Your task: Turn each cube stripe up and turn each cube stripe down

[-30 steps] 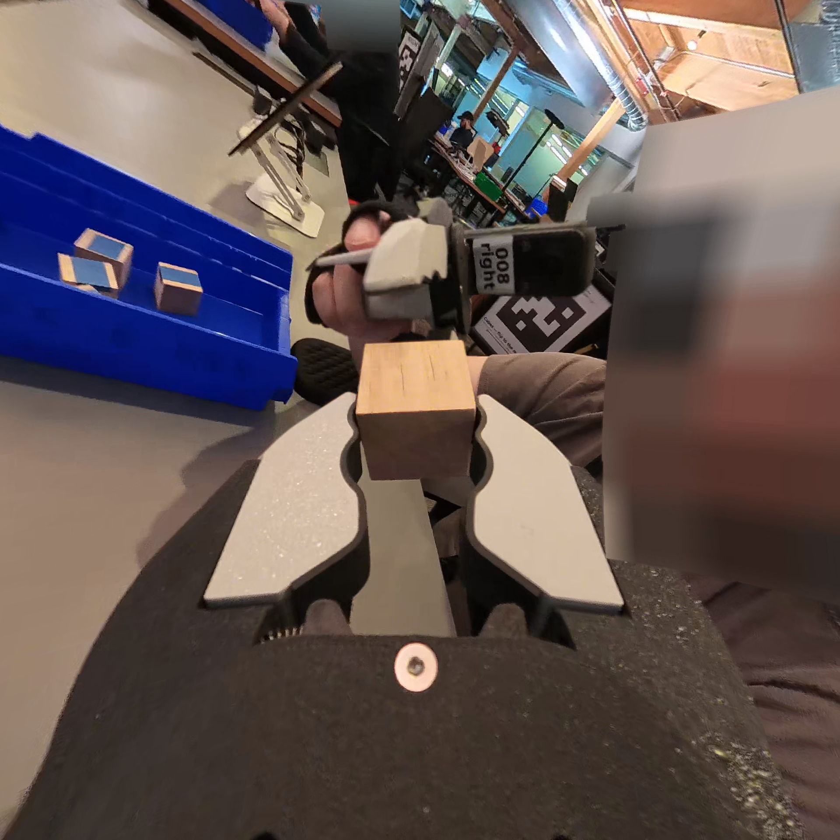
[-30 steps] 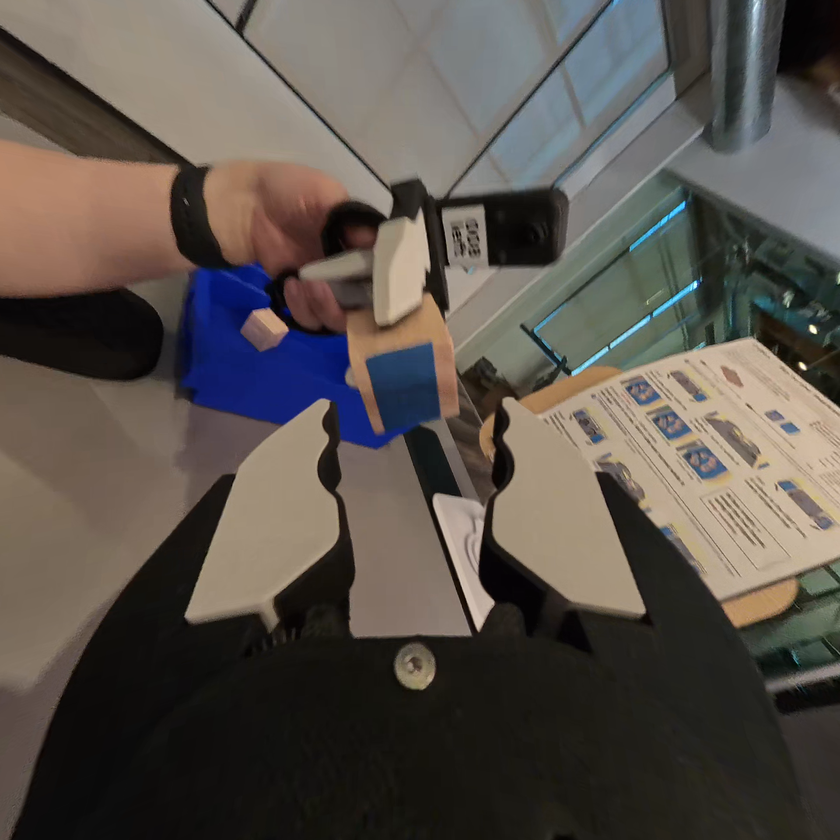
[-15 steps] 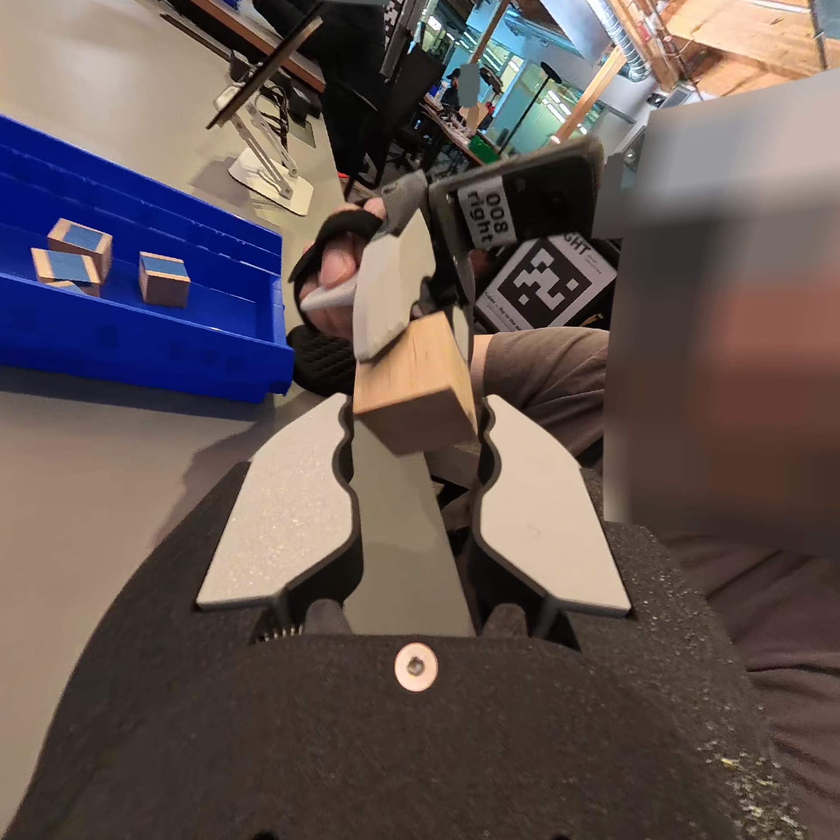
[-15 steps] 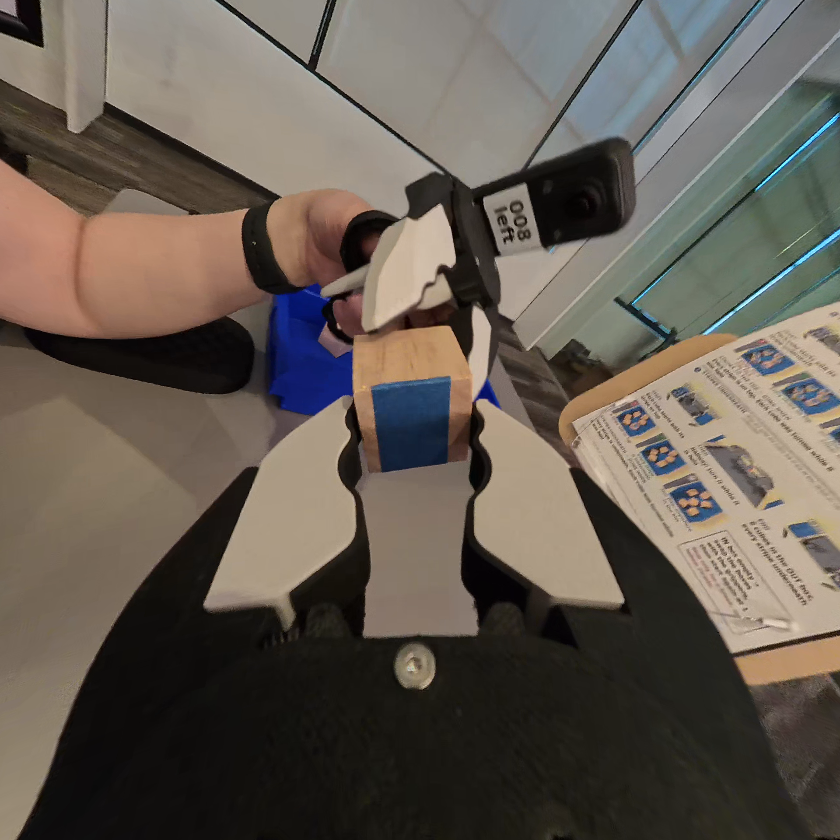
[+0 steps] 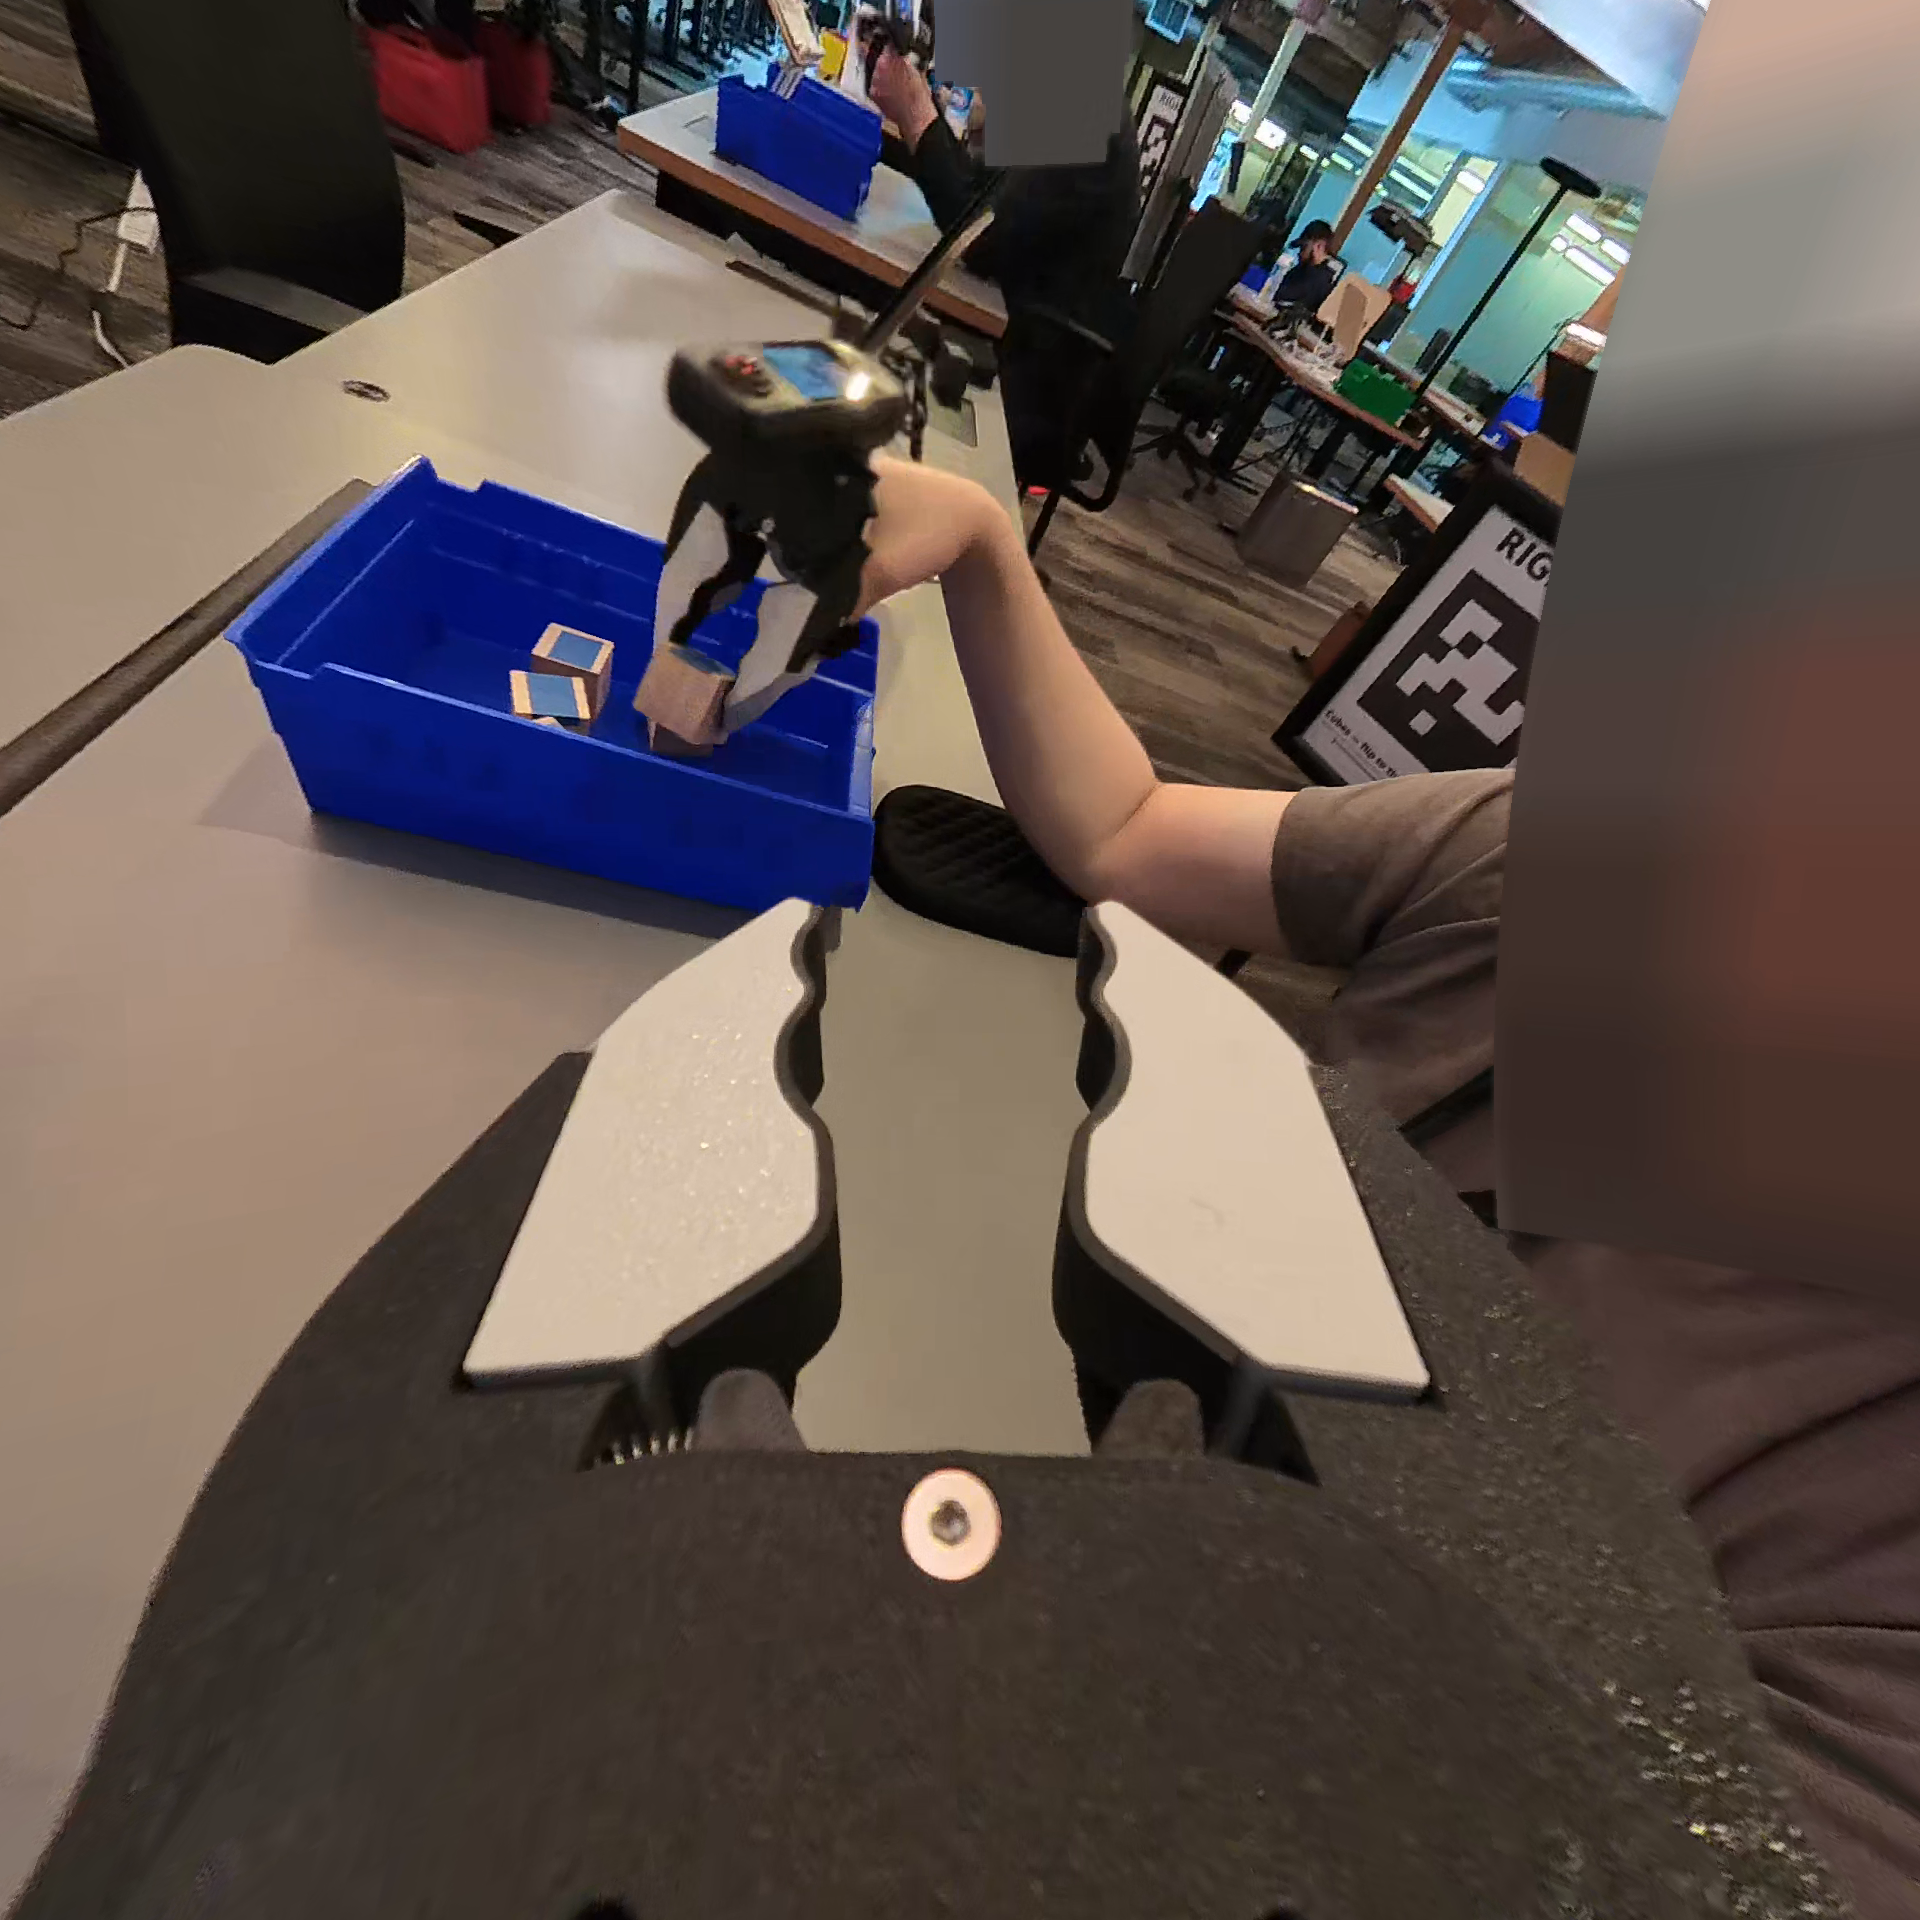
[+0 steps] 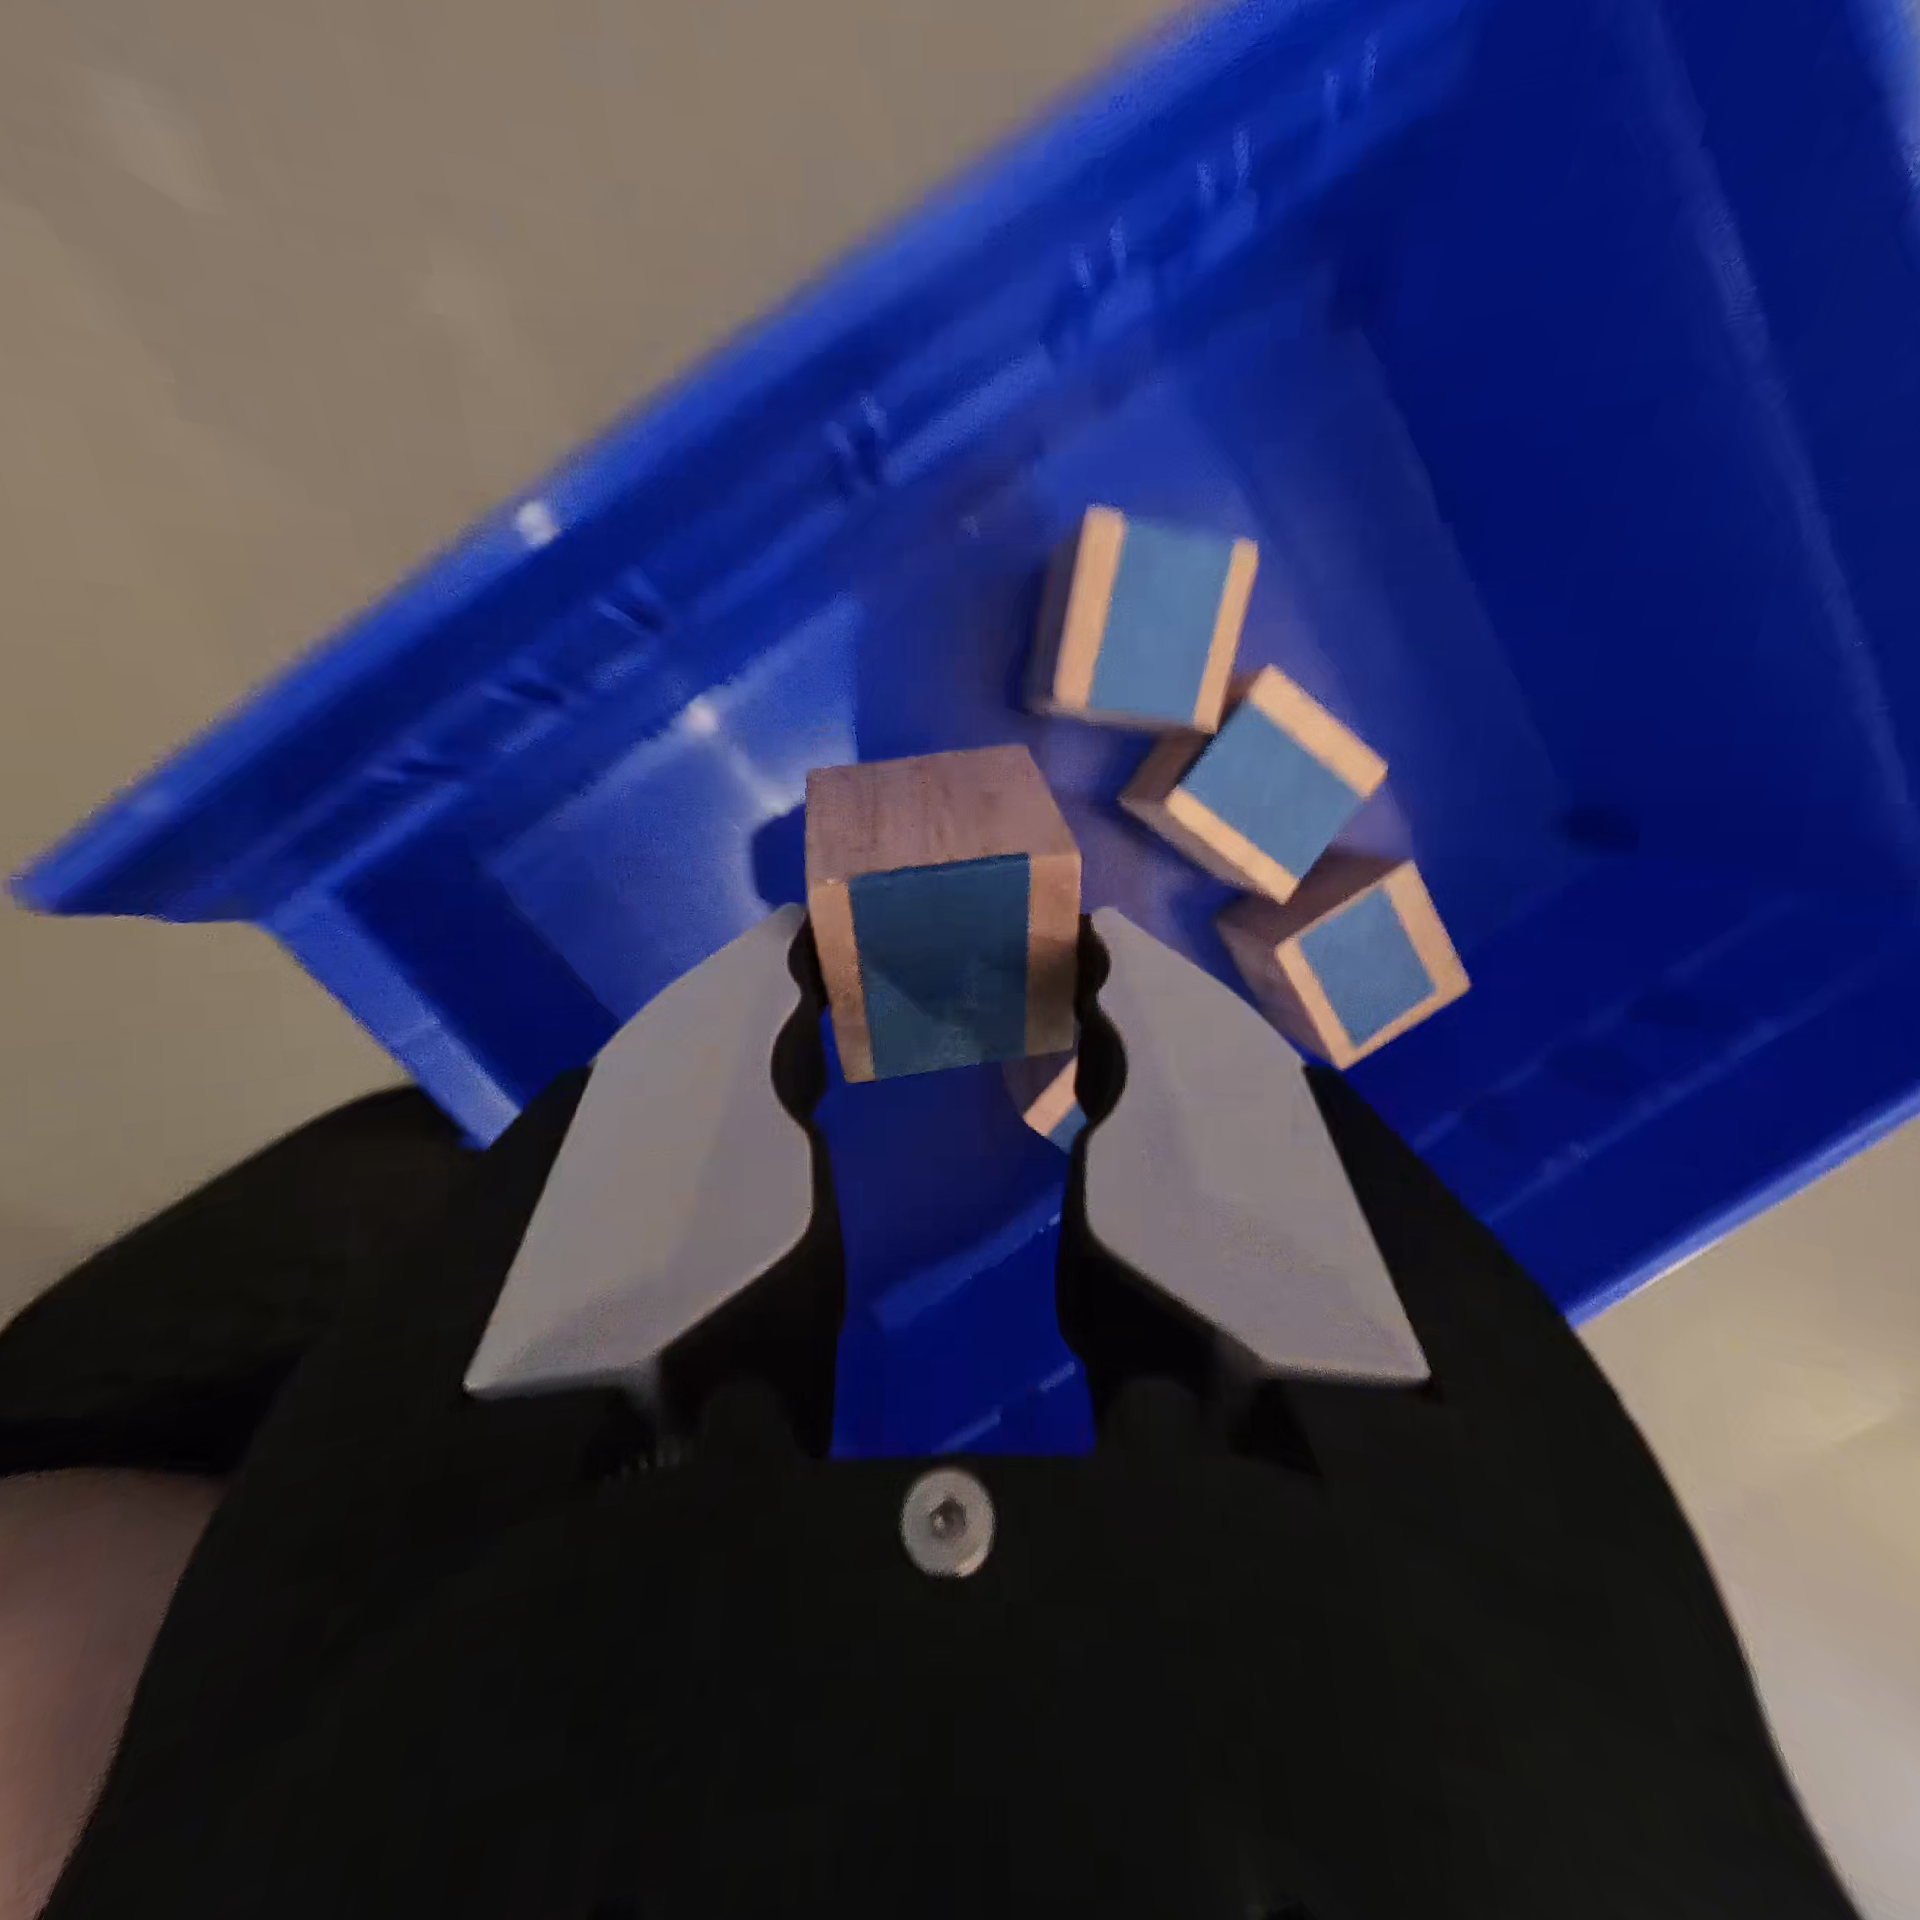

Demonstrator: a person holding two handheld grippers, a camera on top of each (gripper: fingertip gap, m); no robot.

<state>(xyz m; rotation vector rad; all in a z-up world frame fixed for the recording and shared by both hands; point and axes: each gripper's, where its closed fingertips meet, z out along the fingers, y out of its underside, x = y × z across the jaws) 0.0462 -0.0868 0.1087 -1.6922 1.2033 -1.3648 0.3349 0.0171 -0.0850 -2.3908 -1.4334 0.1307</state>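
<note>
Cube (image 6: 940,914) of wood with a blue stripe sits clamped between the fingers of the right gripper (image 6: 945,987), stripe facing the camera, held over the inside of the blue bin (image 6: 1558,312). Three more cubes (image 6: 1257,784) lie close together on the bin floor with their stripes showing. The left gripper (image 5: 951,997) hangs above the grey bench (image 5: 260,1039) with its fingers spread wide and nothing between them, well apart from the bin.
</note>
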